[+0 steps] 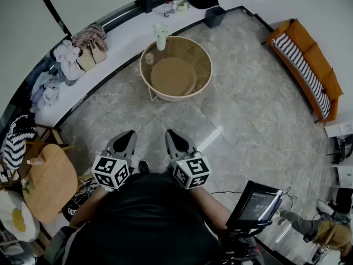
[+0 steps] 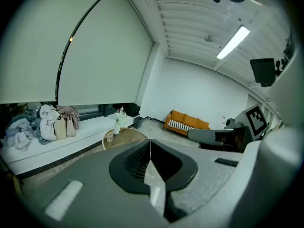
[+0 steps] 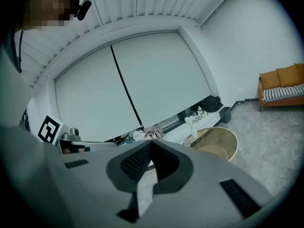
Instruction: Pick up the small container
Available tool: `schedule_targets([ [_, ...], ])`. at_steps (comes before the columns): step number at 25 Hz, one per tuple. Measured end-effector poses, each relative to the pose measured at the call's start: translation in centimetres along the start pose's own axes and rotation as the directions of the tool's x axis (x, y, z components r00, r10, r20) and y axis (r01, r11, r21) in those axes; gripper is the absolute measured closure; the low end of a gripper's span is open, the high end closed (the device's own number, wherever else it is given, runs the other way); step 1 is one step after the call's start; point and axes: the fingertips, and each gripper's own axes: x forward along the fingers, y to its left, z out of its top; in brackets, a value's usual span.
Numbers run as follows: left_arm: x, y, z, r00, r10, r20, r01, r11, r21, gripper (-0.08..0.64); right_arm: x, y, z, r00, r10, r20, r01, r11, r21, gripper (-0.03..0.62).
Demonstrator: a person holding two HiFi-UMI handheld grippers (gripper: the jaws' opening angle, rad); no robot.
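Observation:
The small container (image 1: 149,58) is a little clear jar on the left rim area of a round glass-topped table (image 1: 202,85), beside a white vase (image 1: 160,40) with flowers. The jar shows small in the left gripper view (image 2: 110,137) and in the right gripper view (image 3: 186,142). My left gripper (image 1: 127,135) and right gripper (image 1: 171,133) are held side by side close to my body, well short of the table. Each has its jaws shut with nothing between them, as the left gripper (image 2: 150,141) and right gripper (image 3: 152,142) show in their own views.
A white window ledge (image 1: 110,54) behind the table carries clothes, bags (image 1: 91,48) and bottles (image 1: 175,3). An orange sofa (image 1: 309,65) stands at the right, a dark bin (image 1: 214,16) near the far wall. A wooden side table (image 1: 48,181) is at my left, a screen on a stand (image 1: 256,203) at my right.

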Motion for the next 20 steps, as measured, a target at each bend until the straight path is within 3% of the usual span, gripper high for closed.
schedule_targets([
  [13, -0.5, 0.9, -0.1, 1.0, 0.001, 0.001, -0.001, 1.0, -0.012, 0.557, 0.4, 0.8, -0.2, 1.0, 0.001, -0.004, -0.001, 1.0, -0.005, 0.586],
  [20, -1.2, 2.3, -0.3, 1.0, -0.008, 0.0, 0.008, 1.0, -0.025, 0.557, 1.1, 1.5, -0.4, 1.0, -0.023, 0.017, 0.022, 0.999, 0.04, 0.586],
])
